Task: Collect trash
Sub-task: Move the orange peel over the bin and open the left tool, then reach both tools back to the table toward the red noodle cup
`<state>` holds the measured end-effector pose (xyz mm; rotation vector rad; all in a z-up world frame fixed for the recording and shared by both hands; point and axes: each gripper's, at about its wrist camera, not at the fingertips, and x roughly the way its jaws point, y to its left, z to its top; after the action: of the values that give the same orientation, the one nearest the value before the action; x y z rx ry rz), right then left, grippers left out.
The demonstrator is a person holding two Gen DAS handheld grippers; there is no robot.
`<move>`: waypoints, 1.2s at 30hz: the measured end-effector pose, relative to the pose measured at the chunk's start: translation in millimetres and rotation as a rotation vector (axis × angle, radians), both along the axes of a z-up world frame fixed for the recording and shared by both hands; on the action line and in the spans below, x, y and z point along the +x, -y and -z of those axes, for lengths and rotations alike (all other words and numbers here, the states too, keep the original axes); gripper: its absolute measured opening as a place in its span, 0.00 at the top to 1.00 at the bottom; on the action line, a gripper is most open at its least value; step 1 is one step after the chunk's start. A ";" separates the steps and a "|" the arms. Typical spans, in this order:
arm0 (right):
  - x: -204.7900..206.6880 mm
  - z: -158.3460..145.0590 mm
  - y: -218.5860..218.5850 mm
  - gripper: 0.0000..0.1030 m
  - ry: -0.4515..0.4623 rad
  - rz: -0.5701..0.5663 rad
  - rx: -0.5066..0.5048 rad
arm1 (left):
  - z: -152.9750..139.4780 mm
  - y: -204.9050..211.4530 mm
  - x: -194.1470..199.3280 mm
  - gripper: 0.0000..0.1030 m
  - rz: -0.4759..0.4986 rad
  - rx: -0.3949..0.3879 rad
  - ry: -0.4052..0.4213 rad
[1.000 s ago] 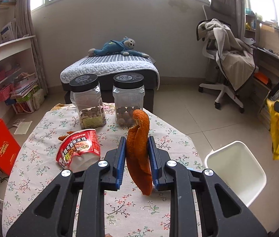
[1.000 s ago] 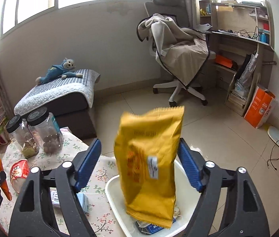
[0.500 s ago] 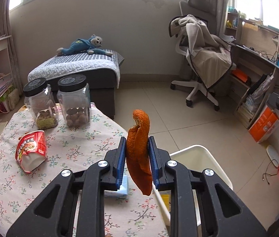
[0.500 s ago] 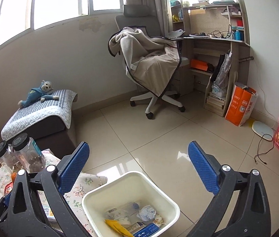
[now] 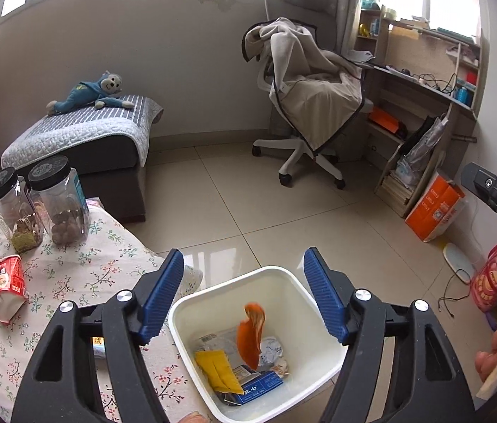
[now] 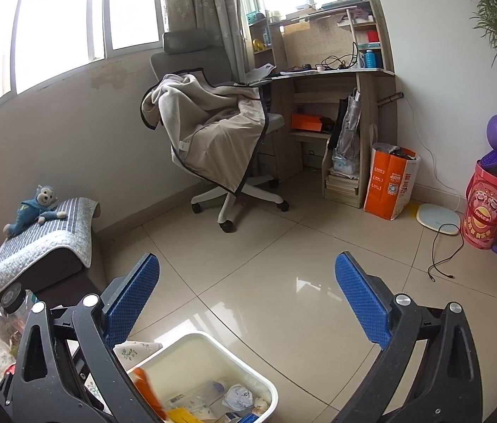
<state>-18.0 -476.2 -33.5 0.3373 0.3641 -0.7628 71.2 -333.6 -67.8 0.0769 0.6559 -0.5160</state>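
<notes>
My left gripper is open and empty above the white trash bin. An orange peel is falling inside the bin, over a yellow snack bag, a blue packet and crumpled paper. My right gripper is open and empty, above the floor past the bin; the peel shows there too. A red instant-noodle cup lies on its side on the floral table.
Two clear jars with black lids stand at the table's far edge. A small packet lies under my left finger. A draped office chair, a desk, an orange bag and a low bed stand around the tiled floor.
My left gripper swung right over the bin, opened and let go of the orange peel, which drops into the bin. My right gripper, open since dropping the yellow bag, moved further right.
</notes>
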 end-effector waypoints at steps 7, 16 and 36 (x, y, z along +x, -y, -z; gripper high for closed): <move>1.1 -2.0 -13.9 0.07 -0.021 -0.002 -0.041 | -11.7 -19.1 0.6 0.26 -0.070 0.056 0.061; 33.4 -4.9 -77.7 0.07 -0.093 -0.132 -0.154 | -27.6 -87.9 17.9 0.15 -0.232 0.068 0.142; 134.7 28.1 -235.1 0.07 -0.246 -0.449 -0.214 | 65.8 -306.4 144.0 0.11 -0.551 0.218 -0.194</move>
<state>116.7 -241.1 -61.6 -0.0445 0.5615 -0.3946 215.1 -27.2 -133.6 0.0484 0.8836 0.0821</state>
